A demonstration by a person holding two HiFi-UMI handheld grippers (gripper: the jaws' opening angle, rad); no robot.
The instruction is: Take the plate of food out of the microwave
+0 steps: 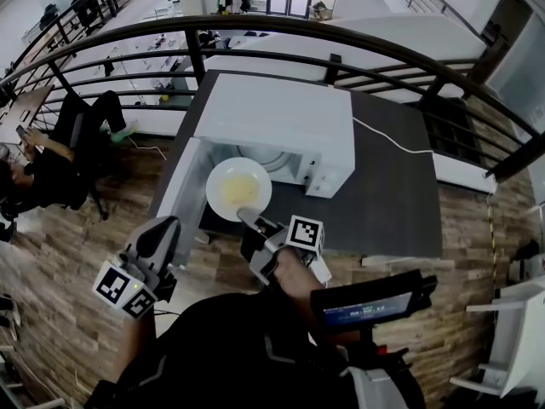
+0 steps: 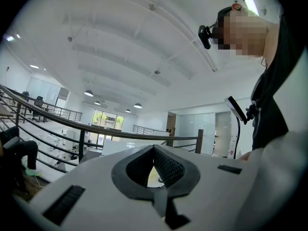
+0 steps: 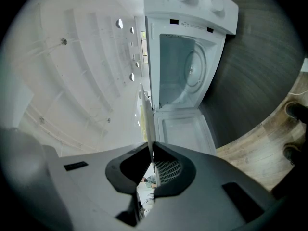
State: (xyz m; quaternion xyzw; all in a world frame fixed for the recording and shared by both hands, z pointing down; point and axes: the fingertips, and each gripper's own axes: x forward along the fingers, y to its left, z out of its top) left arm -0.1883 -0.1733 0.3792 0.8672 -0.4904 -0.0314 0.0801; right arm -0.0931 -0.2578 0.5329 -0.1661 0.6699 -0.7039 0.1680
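Observation:
A white plate (image 1: 238, 188) with pale yellow food hangs in front of the white microwave (image 1: 281, 126), outside its cavity. My right gripper (image 1: 249, 218) is shut on the plate's near rim. In the right gripper view the plate (image 3: 147, 114) shows edge-on, running up from the right gripper (image 3: 153, 146), with the empty cavity (image 3: 187, 71) and its glass turntable behind. The microwave door (image 1: 183, 194) stands open at the left. My left gripper (image 1: 162, 233) is lower left, apart from the plate; in the left gripper view it (image 2: 154, 148) is shut with nothing in it.
The microwave sits on a dark grey table (image 1: 383, 194), and a white cord (image 1: 392, 143) runs off to the right. A black railing (image 1: 255, 32) curves behind the table. A seated person (image 1: 51, 169) is at the left. A screen device (image 1: 370, 301) sticks out near my chest.

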